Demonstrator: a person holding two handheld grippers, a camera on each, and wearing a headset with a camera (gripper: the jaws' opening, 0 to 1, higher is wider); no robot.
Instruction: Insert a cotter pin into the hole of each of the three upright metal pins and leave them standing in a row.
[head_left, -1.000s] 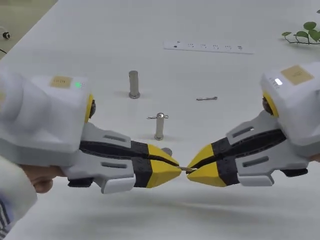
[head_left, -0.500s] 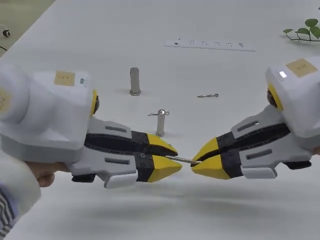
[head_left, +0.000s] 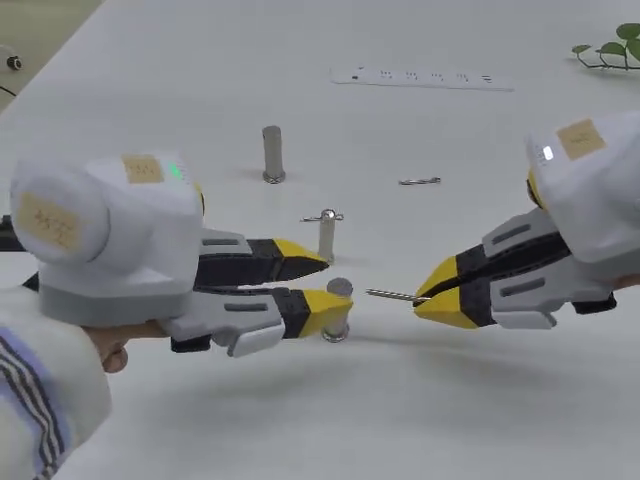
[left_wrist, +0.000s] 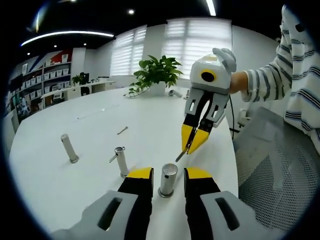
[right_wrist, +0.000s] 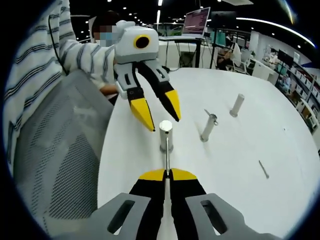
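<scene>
Head view: on a white worktop (head_left: 200, 80), the left tool (head_left: 336, 283) is spread, its yellow tips on either side of the nearest metal pin (head_left: 337, 312), which stands upright. The right tool (head_left: 419, 300) is pressed together, pinching a cotter pin (head_left: 390, 294) that points at this pin's top, just short of it. Behind stand a middle metal pin (head_left: 326, 236) with a cotter pin through it and a far metal pin (head_left: 272, 153), bare. A loose cotter pin (head_left: 419, 181) lies to the right. Left gripper view: the nearest pin stands between the open jaws, apart from both. Right gripper view: the closed jaws hold the cotter pin aimed straight at the nearest pin.
</scene>
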